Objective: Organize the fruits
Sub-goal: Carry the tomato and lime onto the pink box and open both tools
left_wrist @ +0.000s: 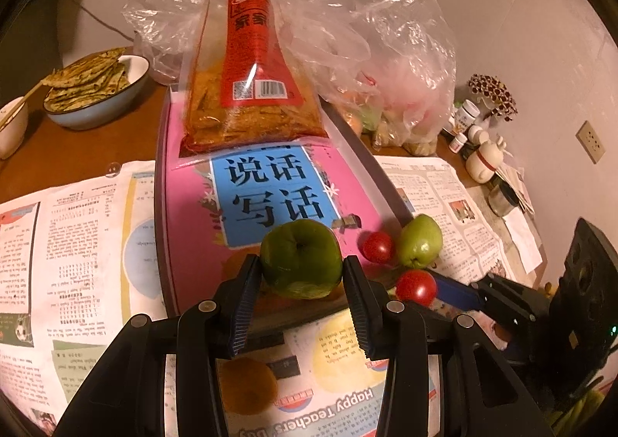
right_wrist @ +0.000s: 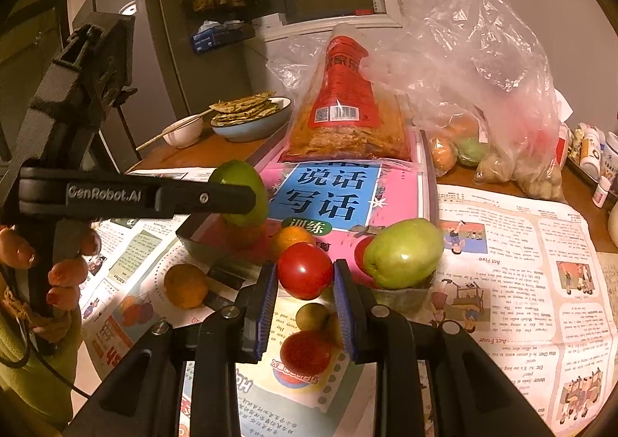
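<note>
My left gripper (left_wrist: 301, 263) is shut on a dark green round fruit (left_wrist: 301, 257), held just above the near edge of a pink book (left_wrist: 193, 213). In the right wrist view its finger (right_wrist: 208, 199) crosses that fruit (right_wrist: 243, 174). My right gripper (right_wrist: 305, 271) is shut on a red tomato (right_wrist: 305, 270), with blue pads on both sides; that tomato (left_wrist: 415, 287) also shows in the left wrist view. A lighter green fruit (right_wrist: 403, 259) stands just right of it, with another tomato (left_wrist: 377, 247) behind. Oranges (right_wrist: 185, 284) (right_wrist: 292, 238) and a small yellow-green fruit (right_wrist: 312, 316) lie on the newspaper.
A red snack bag (left_wrist: 251, 70) lies on the far end of the book. Clear plastic bags (right_wrist: 483, 97) holding more produce stand at the back right. A blue bowl (left_wrist: 96, 116) of flatbreads sits back left. Small bottles (left_wrist: 465, 116) line the right wall. Newspaper (right_wrist: 521, 263) covers the table.
</note>
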A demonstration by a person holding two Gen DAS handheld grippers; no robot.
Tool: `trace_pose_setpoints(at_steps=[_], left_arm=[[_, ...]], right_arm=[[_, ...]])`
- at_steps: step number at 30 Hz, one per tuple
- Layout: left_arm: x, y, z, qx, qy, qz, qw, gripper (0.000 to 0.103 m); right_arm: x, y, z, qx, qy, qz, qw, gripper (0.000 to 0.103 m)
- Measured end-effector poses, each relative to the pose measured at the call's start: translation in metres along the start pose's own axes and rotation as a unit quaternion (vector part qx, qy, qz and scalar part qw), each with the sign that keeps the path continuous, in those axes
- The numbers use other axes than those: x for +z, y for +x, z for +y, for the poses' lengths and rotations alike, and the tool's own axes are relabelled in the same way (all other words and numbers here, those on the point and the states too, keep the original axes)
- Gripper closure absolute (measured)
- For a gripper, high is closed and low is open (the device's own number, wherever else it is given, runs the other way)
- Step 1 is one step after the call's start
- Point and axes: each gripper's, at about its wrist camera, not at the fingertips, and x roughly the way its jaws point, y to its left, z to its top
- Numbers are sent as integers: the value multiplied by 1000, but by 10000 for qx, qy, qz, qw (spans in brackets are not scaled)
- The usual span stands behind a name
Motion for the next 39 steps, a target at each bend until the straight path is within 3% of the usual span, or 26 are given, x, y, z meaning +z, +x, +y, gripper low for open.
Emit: trace_pose_setpoints(at_steps=[24,39], left_arm=[[-24,-33,32,400,-298,-163,9986,58],[-5,-4,4,30,20,65,10000,58]], right_arm=[[7,6,-3,-30,5,-12,10000,74],[11,15,2,-183,-210,-5,9996,74]])
